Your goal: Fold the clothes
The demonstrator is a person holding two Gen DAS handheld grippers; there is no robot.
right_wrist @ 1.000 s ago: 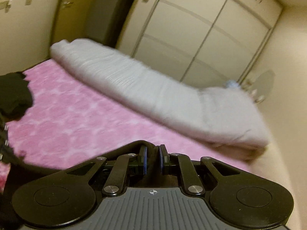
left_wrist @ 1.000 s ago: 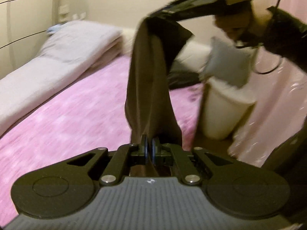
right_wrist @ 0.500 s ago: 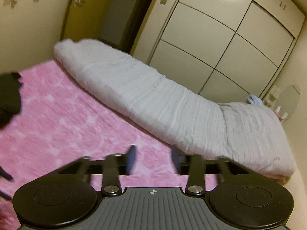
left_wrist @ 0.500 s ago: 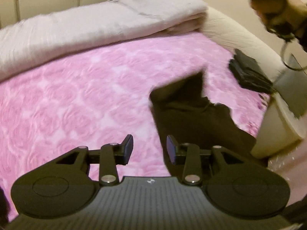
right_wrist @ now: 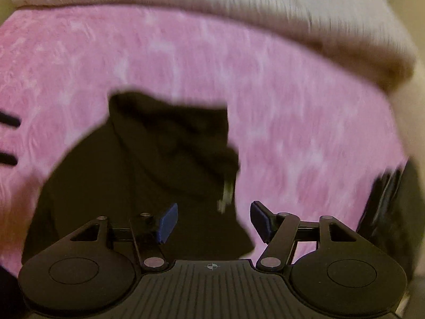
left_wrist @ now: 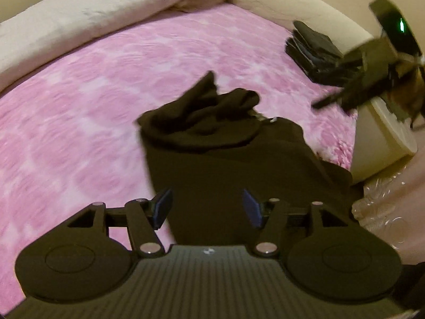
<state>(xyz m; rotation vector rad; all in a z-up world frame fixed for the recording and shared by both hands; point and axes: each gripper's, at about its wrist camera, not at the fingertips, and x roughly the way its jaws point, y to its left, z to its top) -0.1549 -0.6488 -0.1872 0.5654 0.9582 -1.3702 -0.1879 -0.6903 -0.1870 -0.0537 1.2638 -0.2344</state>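
Both hand-held grippers empty above the dark garment on the bed.

We noted the left hand-held gripper with jaws apart and nothing between its pads; they had just been opening, and the right hand-held gripper likewise stood wide and empty. The dark garment lay crumpled on the pink bedspread, directly ahead of and below both. In the left view its long axis ran away from the jaws, the bunched end farthest. In the right view a loose edge sat just beside the right pad. We judged the left nearer the flat portion. A folded dark stack lay well apart.
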